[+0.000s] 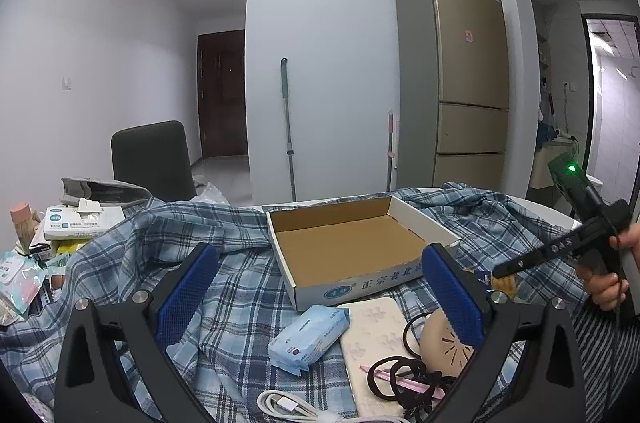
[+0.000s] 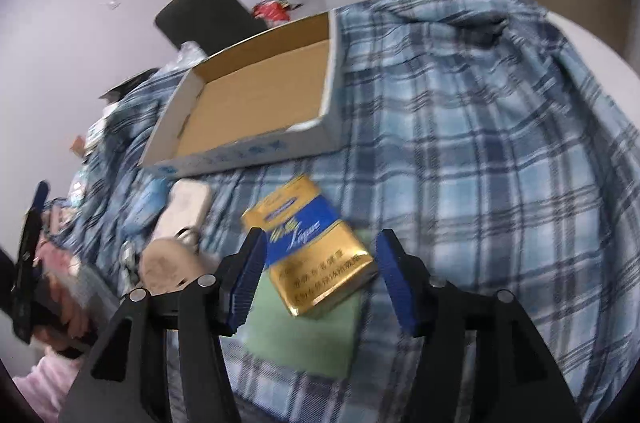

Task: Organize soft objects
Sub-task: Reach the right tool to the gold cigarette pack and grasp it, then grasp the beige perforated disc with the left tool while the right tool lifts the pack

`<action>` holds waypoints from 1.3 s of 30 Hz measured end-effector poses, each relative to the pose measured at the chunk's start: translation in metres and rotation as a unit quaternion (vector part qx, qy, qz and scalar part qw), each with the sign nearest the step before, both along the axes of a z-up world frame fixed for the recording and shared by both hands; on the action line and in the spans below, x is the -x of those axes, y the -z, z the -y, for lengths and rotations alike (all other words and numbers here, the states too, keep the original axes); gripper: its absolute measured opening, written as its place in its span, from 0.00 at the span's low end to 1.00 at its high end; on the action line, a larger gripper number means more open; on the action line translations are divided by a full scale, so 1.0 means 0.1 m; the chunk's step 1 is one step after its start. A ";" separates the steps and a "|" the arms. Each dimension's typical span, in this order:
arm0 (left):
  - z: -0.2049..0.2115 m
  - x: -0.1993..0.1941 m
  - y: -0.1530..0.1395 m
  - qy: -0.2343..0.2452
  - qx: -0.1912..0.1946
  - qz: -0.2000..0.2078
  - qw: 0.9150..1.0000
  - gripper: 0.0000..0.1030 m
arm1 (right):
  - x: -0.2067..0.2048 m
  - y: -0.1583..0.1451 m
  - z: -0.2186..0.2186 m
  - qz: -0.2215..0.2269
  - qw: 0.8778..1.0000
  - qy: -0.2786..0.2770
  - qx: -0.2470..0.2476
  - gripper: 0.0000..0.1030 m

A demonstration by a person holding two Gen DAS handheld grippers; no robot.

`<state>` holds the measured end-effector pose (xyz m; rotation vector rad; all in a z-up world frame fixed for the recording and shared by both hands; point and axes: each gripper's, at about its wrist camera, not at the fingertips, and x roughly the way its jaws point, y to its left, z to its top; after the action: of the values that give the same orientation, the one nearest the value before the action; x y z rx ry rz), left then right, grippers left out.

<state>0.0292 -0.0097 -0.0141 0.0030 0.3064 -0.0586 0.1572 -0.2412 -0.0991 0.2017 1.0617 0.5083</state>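
While the right hand-held gripper (image 2: pixel 320 279) stands apart around the gold-and-blue pack (image 2: pixel 310 243), untouched, its pads are centred before closing; the left hand-held gripper (image 1: pixel 320 299) is held apart.

the white cable (image 1: pixel 280 405) runs off the bottom edge, the green pad (image 2: pixel 304 335) is half buried under the cigarette pack (image 2: pixel 308 243), and the right wrist view's pretty blurry

My matt plaid cloth (image 2: pixel 460 143) lies soft and woven under a raw cardboard box (image 2: pixel 256 103), a glossy gold-and-blue foil pack (image 2: pixel 316 243) and a crinkly plastic tissue packet (image 1: pixel 308 337).
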 end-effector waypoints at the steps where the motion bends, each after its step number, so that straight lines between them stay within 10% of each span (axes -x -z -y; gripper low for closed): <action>1: -0.01 0.00 0.00 -0.001 0.001 -0.001 1.000 1.00 | 0.04 0.00 -0.03 -0.004 1.000 -0.009 -0.003 0.55; 16: 0.02 0.02 0.00 -0.002 -0.006 0.005 1.000 1.00 | 0.30 -0.20 -0.60 0.106 0.982 -0.032 0.150 0.64; 29: 0.08 -0.02 0.01 0.017 -0.016 -0.007 1.000 1.00 | 0.16 0.09 -0.69 0.061 0.985 -0.049 0.155 0.51; 39: 0.29 -0.11 0.06 0.084 -0.052 -0.041 0.994 1.00 | 0.73 -0.46 -0.36 0.202 0.972 0.024 0.115 0.50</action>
<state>0.0403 -0.0384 -0.0203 0.1293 0.3911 -0.2112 0.0841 -0.2051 -0.0535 -0.0798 0.7075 0.3581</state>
